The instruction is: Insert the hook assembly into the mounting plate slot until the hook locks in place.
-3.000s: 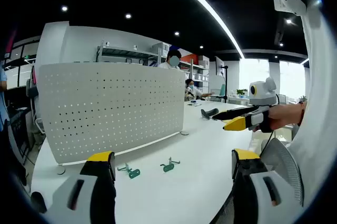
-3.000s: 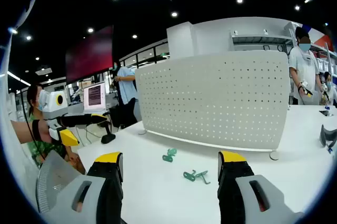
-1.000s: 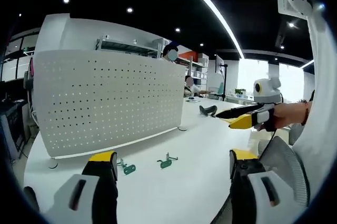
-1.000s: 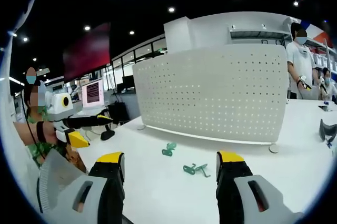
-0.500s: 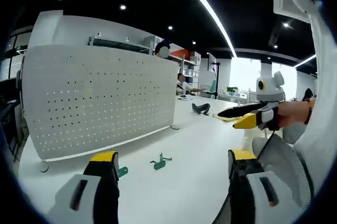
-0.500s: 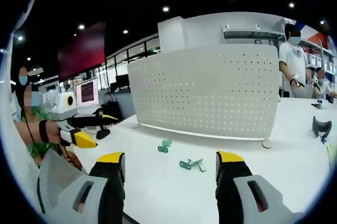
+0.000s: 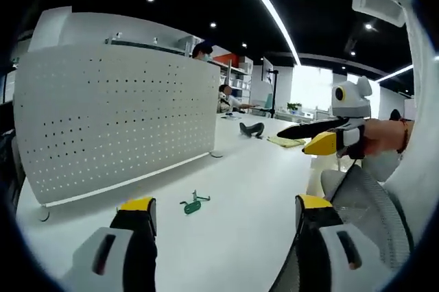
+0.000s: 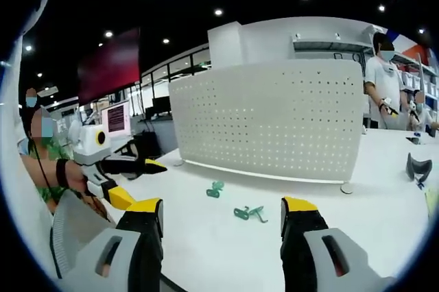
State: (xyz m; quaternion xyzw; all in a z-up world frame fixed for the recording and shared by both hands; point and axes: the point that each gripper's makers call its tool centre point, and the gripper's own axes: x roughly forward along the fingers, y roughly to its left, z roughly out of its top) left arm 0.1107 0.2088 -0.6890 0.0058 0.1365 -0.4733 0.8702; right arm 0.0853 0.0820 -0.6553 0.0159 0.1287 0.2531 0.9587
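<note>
A white perforated mounting plate (image 7: 110, 120) (image 8: 274, 127) stands upright on the white table (image 7: 260, 182). In the right gripper view, two green hook assemblies (image 8: 217, 188) (image 8: 248, 213) lie flat on the table in front of the plate. One green hook (image 7: 194, 203) lies just ahead of my left gripper (image 7: 224, 203), which is open and empty. My right gripper (image 8: 223, 204) is also open and empty, a short way back from the hooks. Each gripper appears in the other's view, the right gripper (image 7: 293, 139) and the left gripper (image 8: 143, 182), both held above the table edge.
A black object (image 7: 251, 128) (image 8: 416, 166) lies further along the table, next to a yellowish sheet (image 7: 287, 141). A grey mesh chair back (image 7: 363, 203) (image 8: 75, 227) sits close to the grippers. People stand and sit behind the plate.
The left gripper has come closer to the table and hooks, its view shifting so one hook slips behind its jaw. The hooks and plate have not moved. Both grippers stay open.
</note>
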